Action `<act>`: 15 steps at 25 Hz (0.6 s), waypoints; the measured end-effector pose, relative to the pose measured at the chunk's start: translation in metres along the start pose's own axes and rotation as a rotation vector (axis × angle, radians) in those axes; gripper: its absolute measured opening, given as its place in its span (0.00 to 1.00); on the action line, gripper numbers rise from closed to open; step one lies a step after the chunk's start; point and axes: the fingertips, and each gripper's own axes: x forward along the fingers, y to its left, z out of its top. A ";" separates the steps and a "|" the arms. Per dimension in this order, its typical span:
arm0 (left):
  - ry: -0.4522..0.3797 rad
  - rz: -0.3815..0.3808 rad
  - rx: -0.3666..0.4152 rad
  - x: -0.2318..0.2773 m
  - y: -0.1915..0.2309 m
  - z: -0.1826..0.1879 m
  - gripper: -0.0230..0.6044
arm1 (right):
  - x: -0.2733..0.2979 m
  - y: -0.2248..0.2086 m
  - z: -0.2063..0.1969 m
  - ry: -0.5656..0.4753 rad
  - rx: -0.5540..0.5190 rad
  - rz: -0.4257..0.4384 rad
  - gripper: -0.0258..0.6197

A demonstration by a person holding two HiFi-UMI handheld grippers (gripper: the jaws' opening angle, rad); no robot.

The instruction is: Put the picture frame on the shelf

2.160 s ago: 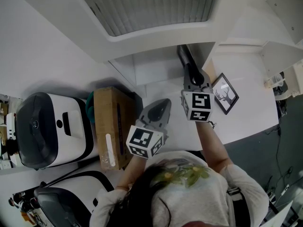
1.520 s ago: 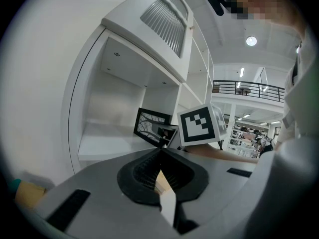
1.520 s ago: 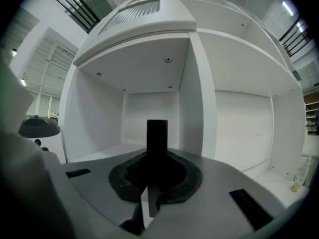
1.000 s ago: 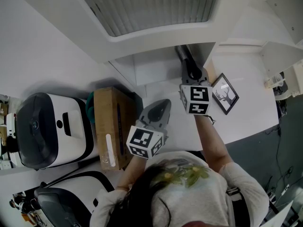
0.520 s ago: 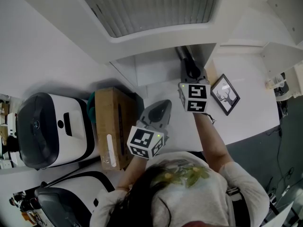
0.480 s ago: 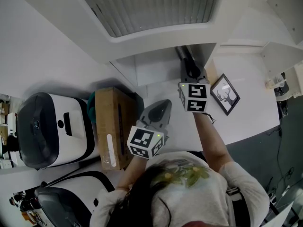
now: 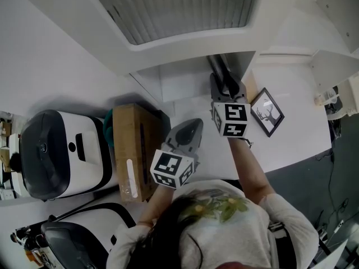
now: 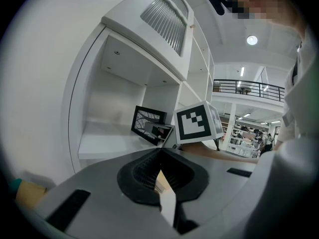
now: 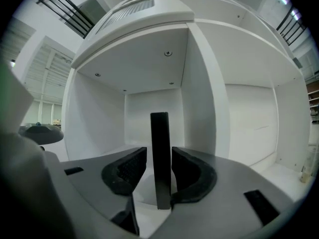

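Note:
A black picture frame [image 9: 160, 133] stands upright and edge-on on the white shelf floor [image 9: 144, 151], inside the compartment. My right gripper [image 9: 159, 156] has just been opening its jaws and the frame is still between them. A gap shows at the left pad and the right pad lies close. In the head view the frame [image 7: 217, 67] reaches under the shelf top, ahead of the right gripper [image 7: 226, 88]. From the left gripper view its picture side [image 8: 148, 123] shows. My left gripper [image 7: 194, 123] rests lower left, shut and empty [image 8: 160, 152].
A second frame with a tree picture [image 7: 266, 111] lies on the white surface to the right. A cardboard box [image 7: 132, 150] and two white machines with dark lids [image 7: 56, 153] stand at the left. The shelf top with a ribbed panel [image 7: 174, 7] overhangs the compartment.
The right gripper's marker cube has shifted a little toward me. The frame stays in the same spot in the shelf. The left gripper has not moved.

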 end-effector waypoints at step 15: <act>-0.003 -0.012 0.004 0.002 -0.007 0.001 0.08 | -0.073 0.001 -0.023 0.051 0.095 0.037 0.31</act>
